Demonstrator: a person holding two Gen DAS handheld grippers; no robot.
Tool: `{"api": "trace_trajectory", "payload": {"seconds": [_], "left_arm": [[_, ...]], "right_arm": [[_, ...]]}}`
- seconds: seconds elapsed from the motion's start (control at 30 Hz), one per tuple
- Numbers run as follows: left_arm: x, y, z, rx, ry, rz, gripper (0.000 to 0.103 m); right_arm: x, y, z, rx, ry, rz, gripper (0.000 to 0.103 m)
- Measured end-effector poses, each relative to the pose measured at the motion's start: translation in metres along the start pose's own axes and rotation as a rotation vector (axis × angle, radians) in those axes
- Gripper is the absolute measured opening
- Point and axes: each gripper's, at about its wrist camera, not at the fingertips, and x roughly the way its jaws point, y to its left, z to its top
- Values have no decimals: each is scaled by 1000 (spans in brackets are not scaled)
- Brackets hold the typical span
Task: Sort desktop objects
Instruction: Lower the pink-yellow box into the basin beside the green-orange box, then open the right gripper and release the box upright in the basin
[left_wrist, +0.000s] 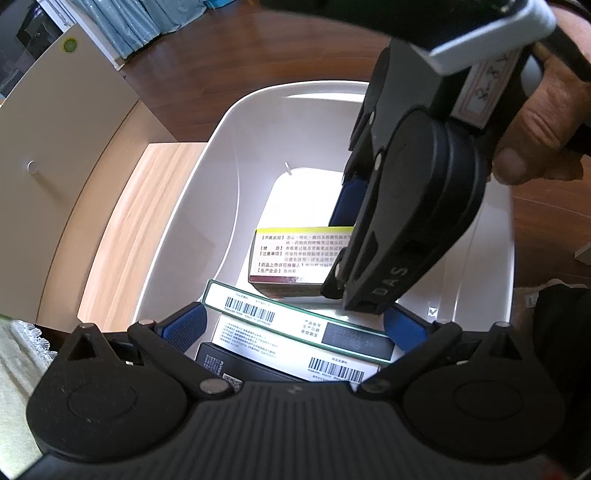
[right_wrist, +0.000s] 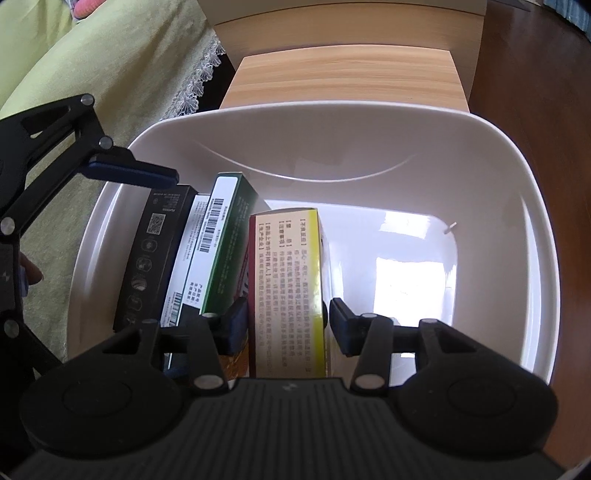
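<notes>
A white plastic bin holds a row of boxes on edge: a black box, a white box, a green box and a yellow and red medicine box. My right gripper has its blue pads against both sides of the medicine box, which stands on the bin floor. In the left wrist view it comes down from the upper right onto that medicine box. My left gripper hangs wide open over the green box and its neighbours, its pads beyond their ends.
The bin's right half is bare floor. A light wooden stand lies beyond the bin, green cloth to its left, dark wood flooring and a beige cabinet around. A person's hand grips the right tool.
</notes>
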Motion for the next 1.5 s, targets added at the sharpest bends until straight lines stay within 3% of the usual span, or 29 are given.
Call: {"api": "trace_trajectory", "payload": {"seconds": [0.33, 0.9, 1.07, 1.5], "left_arm": [[-2, 2, -1, -4, -1, 6, 103], [3, 5, -3, -6, 10, 11, 103], [4, 6, -3, -8, 11, 10, 103], [4, 5, -6, -11, 17, 11, 103]], "right_arm": [[-31, -11, -2, 80, -116, 34, 44], [-15, -23, -3, 216, -33, 152, 47], [-14, -24, -1, 221, -36, 118, 47], [2, -20, 1, 264, 9, 194, 47]]}}
